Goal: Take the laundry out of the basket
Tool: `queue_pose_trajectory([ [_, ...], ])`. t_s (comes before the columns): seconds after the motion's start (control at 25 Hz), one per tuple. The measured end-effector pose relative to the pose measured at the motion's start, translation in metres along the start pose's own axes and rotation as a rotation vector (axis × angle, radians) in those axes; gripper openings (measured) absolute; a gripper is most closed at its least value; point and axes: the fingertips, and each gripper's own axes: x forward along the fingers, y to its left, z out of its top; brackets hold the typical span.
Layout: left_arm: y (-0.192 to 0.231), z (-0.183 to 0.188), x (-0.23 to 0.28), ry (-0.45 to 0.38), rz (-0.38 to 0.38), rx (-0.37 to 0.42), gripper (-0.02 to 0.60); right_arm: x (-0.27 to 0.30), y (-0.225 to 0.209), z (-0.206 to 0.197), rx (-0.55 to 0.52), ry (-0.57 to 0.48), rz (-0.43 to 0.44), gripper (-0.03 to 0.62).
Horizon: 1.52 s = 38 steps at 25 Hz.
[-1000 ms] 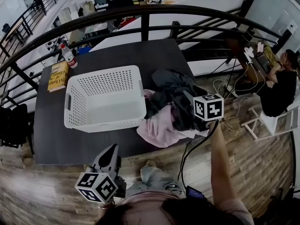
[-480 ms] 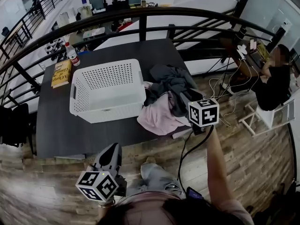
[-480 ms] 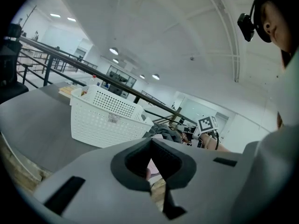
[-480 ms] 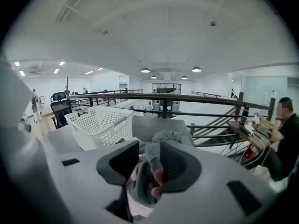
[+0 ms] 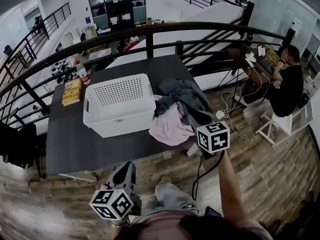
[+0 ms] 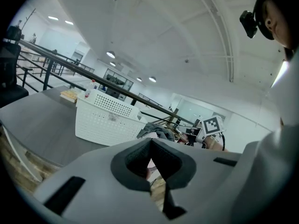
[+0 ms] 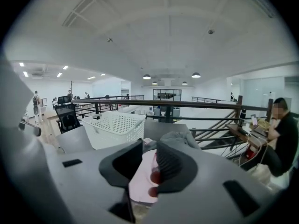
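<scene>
The white basket (image 5: 125, 120) stands empty on the dark worktop (image 5: 75, 146). The laundry (image 5: 176, 113), a grey garment over a pink one, lies heaped against its right side. The left gripper (image 6: 150, 142) has its jaws pressed together. The right gripper (image 7: 145, 147) has just been closing, with a narrow gap left and nothing between its jaws. Both are off the near edge

The left grey hand-held gripper (image 5: 124, 169) is held low by the body, jaws together and empty. The right grey hand-held gripper (image 7: 149, 146), on an outstretched forearm (image 5: 229, 184), has just been closing: its jaws stand narrowly apart with nothing between them.
</scene>
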Motion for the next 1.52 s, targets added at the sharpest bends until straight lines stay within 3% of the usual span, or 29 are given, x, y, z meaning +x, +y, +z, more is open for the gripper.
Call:
queue_pose_trajectory([
  [0.44,-0.022,-0.023,-0.044,-0.015,-0.019,0.046,-0.002,-0.090,0.051,-0.003,0.031,-0.115,-0.010,0.028],
  [1.0,-0.047,-0.060,-0.095,-0.023,-0.051,0.019,-0.002,-0.191,0.118,-0.027,0.068,-0.194,0.000,0.017],
  [1.28,-0.052,-0.063,-0.103,-0.034,-0.035,-0.001,-0.002,-0.202,0.123,-0.023,0.067,-0.208,0.007,0.015],
  [1.4,-0.061,-0.060,-0.095,-0.033,-0.062,-0.028,-0.002,-0.197,0.120,-0.020,0.059,-0.217,0.025,0.015],
  [1.52,-0.072,-0.056,-0.083,-0.039,-0.040,-0.006,-0.002,-0.193,0.113,-0.018,0.027,-0.217,0.049,0.015],
])
